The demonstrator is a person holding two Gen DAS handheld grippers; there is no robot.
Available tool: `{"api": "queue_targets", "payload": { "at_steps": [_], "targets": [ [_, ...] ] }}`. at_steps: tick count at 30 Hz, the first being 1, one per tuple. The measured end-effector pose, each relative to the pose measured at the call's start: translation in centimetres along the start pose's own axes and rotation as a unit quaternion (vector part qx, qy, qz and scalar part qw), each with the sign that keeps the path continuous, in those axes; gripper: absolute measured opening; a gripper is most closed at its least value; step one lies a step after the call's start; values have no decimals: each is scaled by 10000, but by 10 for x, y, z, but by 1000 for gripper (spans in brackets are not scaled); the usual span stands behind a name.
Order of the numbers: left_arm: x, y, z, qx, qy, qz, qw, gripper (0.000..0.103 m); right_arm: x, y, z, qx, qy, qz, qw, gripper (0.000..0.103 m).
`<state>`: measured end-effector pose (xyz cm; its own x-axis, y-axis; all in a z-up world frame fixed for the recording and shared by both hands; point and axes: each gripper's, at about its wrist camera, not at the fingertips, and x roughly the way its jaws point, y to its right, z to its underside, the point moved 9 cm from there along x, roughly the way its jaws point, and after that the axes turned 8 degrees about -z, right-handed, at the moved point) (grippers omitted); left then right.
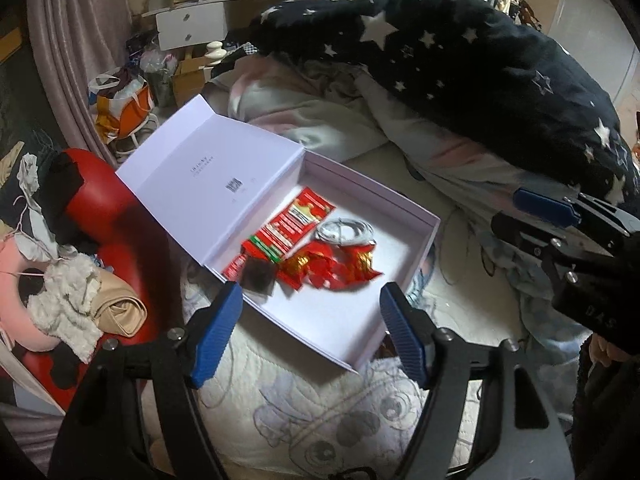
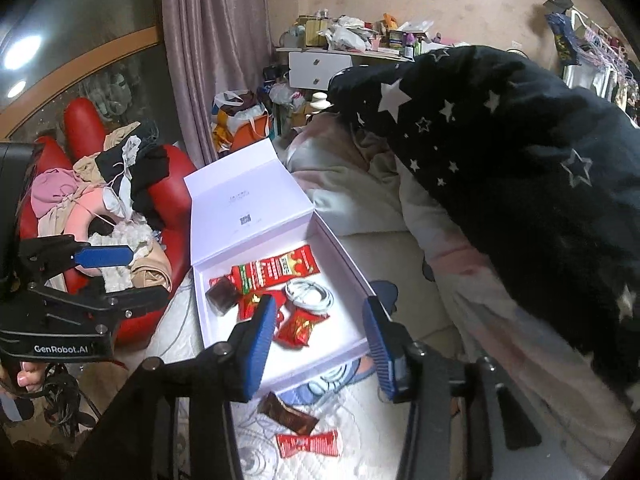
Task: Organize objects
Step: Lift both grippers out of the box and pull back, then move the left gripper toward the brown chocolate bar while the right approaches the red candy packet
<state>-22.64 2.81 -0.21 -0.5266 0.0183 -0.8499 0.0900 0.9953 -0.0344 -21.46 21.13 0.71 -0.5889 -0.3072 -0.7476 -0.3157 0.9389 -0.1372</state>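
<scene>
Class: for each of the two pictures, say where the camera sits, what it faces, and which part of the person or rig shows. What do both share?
Left wrist view: on the left gripper, looking down at the open white cardboard box; right gripper at the right edge.
Right wrist view: on the right gripper, facing the same box; left gripper and fingers at left.
Shared: box, coiled white cable, red armchair.
</scene>
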Motion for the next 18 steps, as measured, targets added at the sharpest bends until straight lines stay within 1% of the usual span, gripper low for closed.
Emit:
{"api": "queue_targets", "payload": {
  "at_steps": [7, 11, 13, 16, 18],
  "targets": [
    [-4, 21, 29, 7, -67, 224, 9997, 70, -7, -1, 36, 25, -129, -26, 9999, 45],
    [-2, 29, 45, -24, -111, 264, 9996, 70, -8, -3, 58, 68, -220, -77, 9997, 45],
    [0, 33, 53, -27, -146, 279, 9995, 70, -6, -3, 70, 95, -281, -120, 9995, 45],
    [3, 43, 66, 1, -180, 466, 9988, 70, -2, -3, 88, 142, -385, -198, 9990, 45],
    [6, 48, 73, 50, -213, 482, 9986, 70, 2, -3, 99, 161, -449, -243, 9986, 45]
  ]
}}
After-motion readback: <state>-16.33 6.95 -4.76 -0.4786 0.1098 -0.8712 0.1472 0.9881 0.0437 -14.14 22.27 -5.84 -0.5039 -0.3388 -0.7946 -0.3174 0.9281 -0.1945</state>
